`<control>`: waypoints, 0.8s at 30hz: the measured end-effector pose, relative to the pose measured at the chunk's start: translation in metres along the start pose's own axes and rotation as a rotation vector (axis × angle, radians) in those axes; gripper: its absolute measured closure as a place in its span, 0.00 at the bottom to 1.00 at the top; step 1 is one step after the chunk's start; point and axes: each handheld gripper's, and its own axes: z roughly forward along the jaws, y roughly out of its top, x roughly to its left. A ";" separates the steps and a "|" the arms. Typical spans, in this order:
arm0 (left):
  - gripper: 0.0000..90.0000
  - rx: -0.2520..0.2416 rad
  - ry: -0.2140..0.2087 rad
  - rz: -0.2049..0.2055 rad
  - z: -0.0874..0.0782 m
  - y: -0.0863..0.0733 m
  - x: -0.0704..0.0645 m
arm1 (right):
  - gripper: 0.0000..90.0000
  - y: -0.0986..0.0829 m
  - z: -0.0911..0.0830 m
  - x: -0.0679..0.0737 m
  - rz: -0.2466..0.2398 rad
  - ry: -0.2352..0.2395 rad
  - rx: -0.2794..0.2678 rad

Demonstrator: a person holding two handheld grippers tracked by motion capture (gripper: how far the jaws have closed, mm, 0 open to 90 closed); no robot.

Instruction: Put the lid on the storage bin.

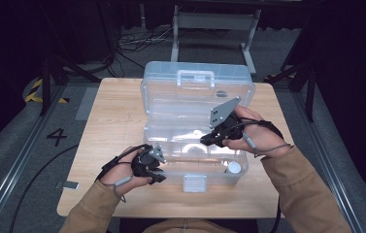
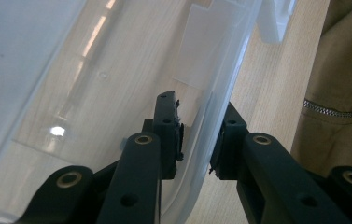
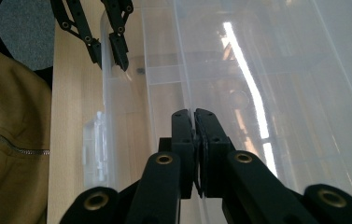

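Observation:
A clear plastic toolbox (image 1: pixel 147 138) stands on the wooden table (image 1: pixel 108 121) with its lid (image 1: pixel 171 97) tipped back. At the box's front left corner my left gripper (image 1: pixel 160 175) straddles the front wall (image 2: pixel 225 79), one jaw inside and one outside, pressed against it. The left gripper (image 3: pixel 110 56) also appears across the rim in the right gripper view. Over the box's middle right, my right gripper (image 1: pixel 204 141) is shut on the thin upright edge of a clear inner tray (image 3: pixel 183 60), and the right gripper (image 3: pixel 194 114) has its jaws together.
A white latch (image 1: pixel 195 183) hangs on the box's front wall. A white-capped item (image 1: pixel 234 167) and a pale ring (image 1: pixel 192 148) lie inside. The lid carries a handle (image 1: pixel 196 77). Bare table lies left of the box; a metal stand (image 1: pixel 214 22) stands behind.

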 end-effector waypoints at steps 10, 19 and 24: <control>0.81 -0.006 -0.010 -0.005 -0.003 0.000 0.000 | 0.98 0.000 0.000 0.001 -0.004 0.001 0.004; 0.84 -0.117 -0.045 -0.031 -0.022 0.001 -0.001 | 0.98 0.001 0.000 0.000 -0.011 -0.001 0.008; 0.90 -0.180 -0.079 -0.042 -0.038 0.000 0.001 | 0.98 0.001 0.000 0.000 -0.010 -0.002 0.010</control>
